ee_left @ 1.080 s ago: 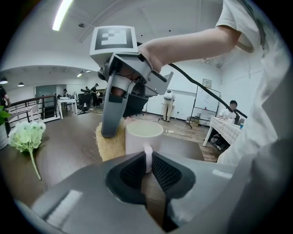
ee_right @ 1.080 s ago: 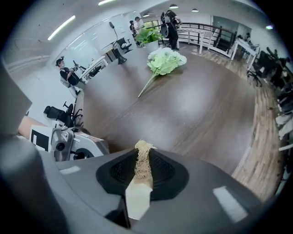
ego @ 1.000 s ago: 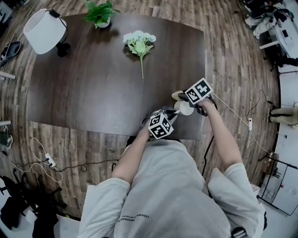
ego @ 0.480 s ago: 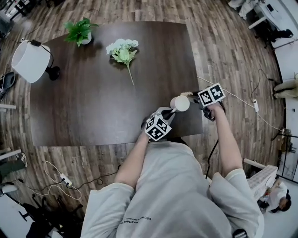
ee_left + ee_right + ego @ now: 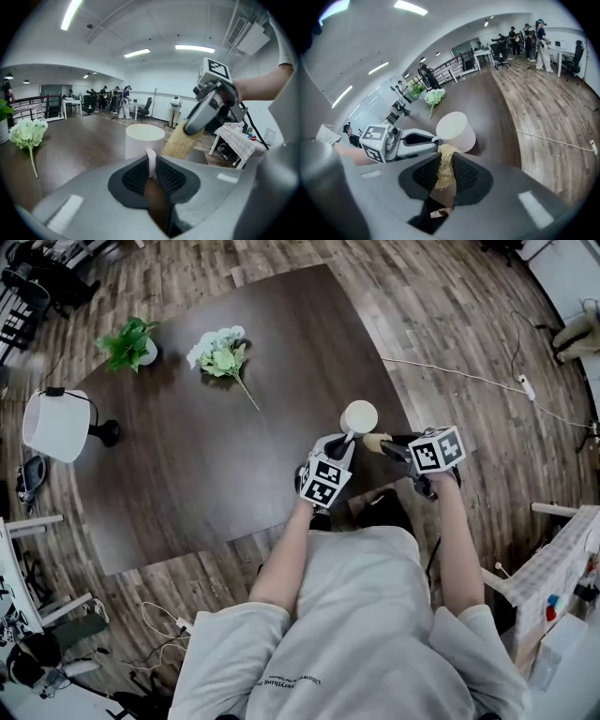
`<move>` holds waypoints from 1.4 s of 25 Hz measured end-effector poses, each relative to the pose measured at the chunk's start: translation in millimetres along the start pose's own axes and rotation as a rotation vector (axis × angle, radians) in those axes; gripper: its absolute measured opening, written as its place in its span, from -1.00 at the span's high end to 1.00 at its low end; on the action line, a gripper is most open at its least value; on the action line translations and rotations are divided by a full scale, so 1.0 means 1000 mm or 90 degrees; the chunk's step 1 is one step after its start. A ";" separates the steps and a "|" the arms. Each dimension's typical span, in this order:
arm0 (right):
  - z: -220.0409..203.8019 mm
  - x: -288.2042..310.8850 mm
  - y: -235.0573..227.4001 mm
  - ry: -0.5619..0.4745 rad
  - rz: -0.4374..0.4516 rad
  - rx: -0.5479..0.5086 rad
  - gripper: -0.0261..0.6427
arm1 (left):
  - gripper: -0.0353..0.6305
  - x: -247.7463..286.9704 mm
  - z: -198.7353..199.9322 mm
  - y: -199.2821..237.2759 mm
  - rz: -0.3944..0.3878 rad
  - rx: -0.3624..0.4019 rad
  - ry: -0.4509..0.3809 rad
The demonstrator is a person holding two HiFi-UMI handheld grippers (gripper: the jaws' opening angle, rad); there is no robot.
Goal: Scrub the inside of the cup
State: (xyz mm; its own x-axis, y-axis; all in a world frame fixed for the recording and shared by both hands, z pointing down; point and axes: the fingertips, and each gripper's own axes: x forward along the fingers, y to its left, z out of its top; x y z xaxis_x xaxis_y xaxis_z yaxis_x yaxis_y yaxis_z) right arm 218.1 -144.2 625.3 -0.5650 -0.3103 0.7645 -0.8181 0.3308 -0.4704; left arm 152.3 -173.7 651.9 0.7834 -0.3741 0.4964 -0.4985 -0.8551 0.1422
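The left gripper (image 5: 150, 163) has its fingers (image 5: 135, 177) pressed in on the white handle (image 5: 151, 155) of the cup (image 5: 359, 416), holding the cup by that handle alone. The right gripper (image 5: 444, 163) has its fingers (image 5: 465, 174) pinched on the near end of a straw-coloured fibrous scrubber (image 5: 180, 139). The scrubber's free end lies outside the cup, against or just beside the lower wall near the handle; actual contact cannot be confirmed. The cup stands upright, mouth upward, and its inside shows pale in the head view. Whether its base rests on the surface cannot be told. It is over the near right corner of a dark brown counter (image 5: 234, 456), close to both the near edge and the right edge. A bunch of white flowers (image 5: 217, 351), a potted plant (image 5: 129, 343) and a white-shaded lamp (image 5: 54, 426) sit toward the far left of the counter, well apart from the cup, with bare surface between. Wood-plank floor (image 5: 469, 334) surrounds the counter, and a white cable (image 5: 450, 379) runs across it to the right. The room is a large open office with strip ceiling lights (image 5: 194, 48) and people (image 5: 124, 101) standing at the far end.
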 end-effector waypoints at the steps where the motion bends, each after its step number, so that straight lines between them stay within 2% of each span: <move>1: -0.003 0.000 0.005 -0.030 -0.001 -0.007 0.64 | 0.74 -0.001 -0.001 0.001 0.010 0.000 0.001; 4: -0.014 -0.011 0.013 -0.104 -0.037 -0.046 0.64 | 0.61 -0.009 -0.008 -0.004 0.045 -0.009 0.006; 7: -0.010 -0.029 0.009 -0.186 -0.095 -0.084 0.64 | 0.61 -0.019 -0.004 -0.001 0.099 -0.031 -0.010; 11: -0.011 -0.054 0.009 -0.293 -0.141 -0.083 0.65 | 0.61 -0.046 -0.001 -0.014 0.173 -0.086 -0.030; 15: -0.018 -0.081 0.014 -0.360 -0.159 -0.094 0.65 | 0.88 -0.064 0.023 -0.044 0.230 -0.106 -0.066; 19: -0.025 -0.102 0.025 -0.417 -0.145 -0.084 0.65 | 0.89 -0.073 0.045 -0.077 0.271 -0.115 -0.090; 21: -0.031 -0.111 0.030 -0.443 -0.139 -0.070 0.65 | 0.89 -0.078 0.051 -0.089 0.293 -0.136 -0.099; 24: -0.048 -0.123 0.036 -0.466 -0.136 -0.060 0.66 | 0.89 -0.092 0.055 -0.107 0.317 -0.183 -0.121; 26: -0.062 -0.128 0.040 -0.469 -0.131 -0.066 0.67 | 0.89 -0.102 0.052 -0.119 0.331 -0.196 -0.131; 35: -0.083 -0.128 0.059 -0.452 -0.104 -0.126 0.67 | 0.89 -0.123 0.048 -0.133 0.349 -0.170 -0.129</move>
State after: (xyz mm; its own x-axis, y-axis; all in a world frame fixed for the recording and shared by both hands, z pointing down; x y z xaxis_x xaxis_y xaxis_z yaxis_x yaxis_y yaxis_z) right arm 250.6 -11.0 536.2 -0.4262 -0.8467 0.3186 -0.9008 0.3647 -0.2358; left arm 139.6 -31.1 530.8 0.4297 -0.8147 0.3895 -0.9016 -0.4110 0.1351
